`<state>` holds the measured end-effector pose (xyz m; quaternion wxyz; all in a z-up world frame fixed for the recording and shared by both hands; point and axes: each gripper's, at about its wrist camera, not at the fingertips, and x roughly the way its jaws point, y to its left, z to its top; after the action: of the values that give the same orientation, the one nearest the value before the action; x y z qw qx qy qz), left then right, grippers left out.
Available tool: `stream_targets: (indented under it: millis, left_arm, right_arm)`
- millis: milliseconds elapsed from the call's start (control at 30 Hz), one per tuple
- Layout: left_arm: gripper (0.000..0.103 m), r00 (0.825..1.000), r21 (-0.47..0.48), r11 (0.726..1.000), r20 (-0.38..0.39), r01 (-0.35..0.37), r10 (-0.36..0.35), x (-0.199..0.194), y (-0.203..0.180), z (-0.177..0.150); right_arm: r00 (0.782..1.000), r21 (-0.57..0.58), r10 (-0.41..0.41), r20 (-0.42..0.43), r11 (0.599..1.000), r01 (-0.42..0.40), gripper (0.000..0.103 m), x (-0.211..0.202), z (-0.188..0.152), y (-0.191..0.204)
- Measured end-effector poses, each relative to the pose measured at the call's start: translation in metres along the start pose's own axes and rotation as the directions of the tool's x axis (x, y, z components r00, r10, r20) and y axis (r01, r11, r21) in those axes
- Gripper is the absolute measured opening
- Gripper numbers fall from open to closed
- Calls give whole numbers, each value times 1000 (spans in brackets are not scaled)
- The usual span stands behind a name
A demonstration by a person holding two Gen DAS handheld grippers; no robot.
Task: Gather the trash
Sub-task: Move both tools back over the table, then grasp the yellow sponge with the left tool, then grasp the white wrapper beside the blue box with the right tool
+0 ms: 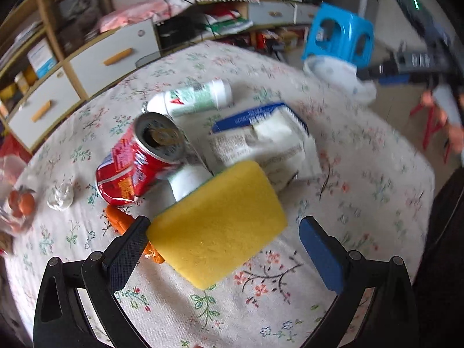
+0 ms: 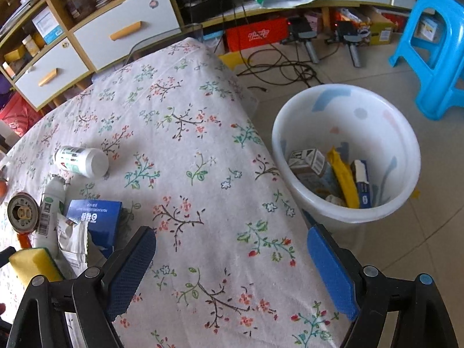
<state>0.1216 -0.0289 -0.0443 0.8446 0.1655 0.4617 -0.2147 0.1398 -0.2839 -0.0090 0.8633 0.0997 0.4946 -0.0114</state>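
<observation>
A yellow sponge lies between the fingers of my left gripper, which is open; its left finger touches the sponge, the right pad stands apart. Behind the sponge lie a crushed red can, a white-green bottle, a blue-white wrapper and an orange scrap. My right gripper is open and empty above the floral tablecloth, with the same trash pile at its left. The white trash bin stands on the floor at the right, holding several pieces of trash.
A blue plastic stool stands beyond the bin. Cables and chargers lie on the floor. Cabinets with drawers line the back. Oranges in a bag and a crumpled clear wrapper sit at the table's left.
</observation>
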Motion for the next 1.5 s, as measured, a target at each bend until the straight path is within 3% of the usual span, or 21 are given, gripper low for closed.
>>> stream_targets:
  millis: [100, 267, 433, 533, 767, 933, 1067, 1133, 1200, 1233, 1300, 1400, 1500]
  left_arm:
    - [99, 999, 38, 998, -14, -45, 46, 3, -4, -4]
    - [81, 998, 9, 998, 4, -58, 58, -4, 2, -8]
    - [41, 998, -82, 995, 32, -48, 50, -21, 16, -12]
    - [33, 1000, -201, 980, 28, 7, -2, -28, 34, -18]
    - [33, 991, -397, 909, 72, 131, -111, -39, 65, -39]
    - [33, 991, -446, 885, 80, 132, -107, -46, 77, -47]
    - [41, 988, -466, 872, 82, 151, -127, -47, 82, -53]
    - [50, 988, -470, 869, 80, 153, -131, -46, 83, -55]
    - [56, 987, -478, 863, 81, 163, -141, -44, 85, -56]
    - [59, 985, -484, 859, 83, 170, -149, -44, 85, -57]
    - [61, 982, -496, 847, 85, 190, -170, -40, 84, -56]
    - [61, 976, -504, 837, 85, 215, -200, -30, 83, -51]
    - [61, 971, -508, 829, 84, 234, -223, -19, 79, -46]
  right_arm:
    - [1000, -3, -2, -2, 1000, 2, 89, -1, -1, 0]
    - [1000, -19, -4, -7, 1000, 3, 89, -1, -4, 5]
    - [1000, -42, 6, -16, 999, -6, 89, 2, -6, 18]
    - [1000, -62, 18, -22, 998, -19, 89, 6, -8, 32]
    - [995, -101, 78, -55, 991, -83, 89, 20, -13, 71]
    - [985, -140, 156, -68, 977, -164, 86, 27, -19, 103]
    - [977, -179, 180, -117, 963, -199, 68, 42, -27, 126]
    - [972, -188, 186, -144, 959, -212, 60, 51, -30, 134]
    - [967, -197, 188, -172, 955, -221, 43, 60, -34, 140]
    - [965, -202, 188, -181, 954, -224, 40, 63, -36, 143]
    - [965, -209, 191, -177, 951, -227, 26, 64, -38, 147]
    - [966, -223, 211, -151, 945, -241, 14, 54, -37, 149]
    - [969, -234, 219, -115, 942, -241, 9, 40, -36, 145]
